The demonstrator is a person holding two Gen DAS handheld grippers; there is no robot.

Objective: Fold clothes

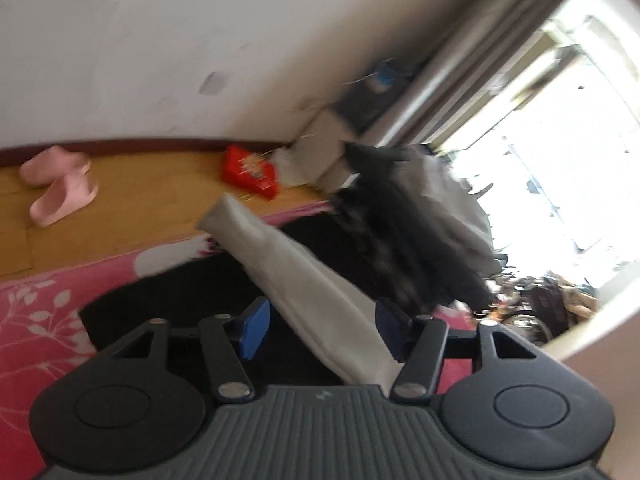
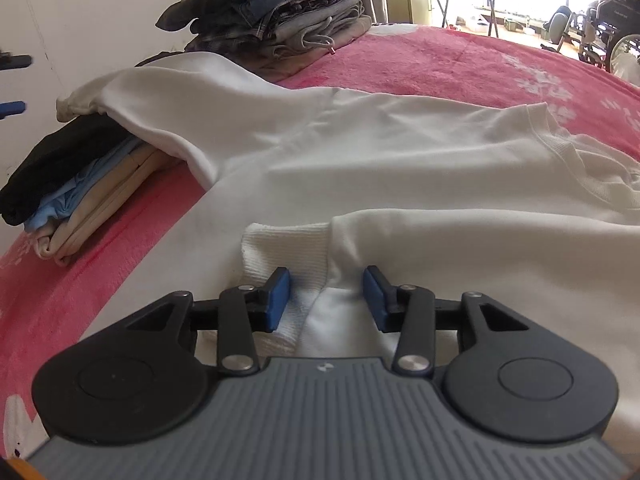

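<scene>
A white sweatshirt (image 2: 400, 152) lies spread on the pink blanket (image 2: 460, 64), with one sleeve folded across its body. Its ribbed cuff (image 2: 288, 252) lies right in front of my right gripper (image 2: 326, 300), which is open with its blue pads on either side of the cuff and sleeve. In the blurred left wrist view, a pale sleeve (image 1: 304, 280) runs between the fingers of my left gripper (image 1: 323, 330), which is open, the pads standing apart from the cloth. A black garment (image 1: 192, 292) lies under that sleeve.
A folded stack (image 2: 80, 184) of black, blue and cream clothes sits at the left under the other sleeve. A tall pile of dark clothes (image 2: 280, 12) stands at the back by the wall. Pink slippers (image 1: 60, 184) and a red packet (image 1: 250, 172) lie on the wooden floor beyond the bed edge.
</scene>
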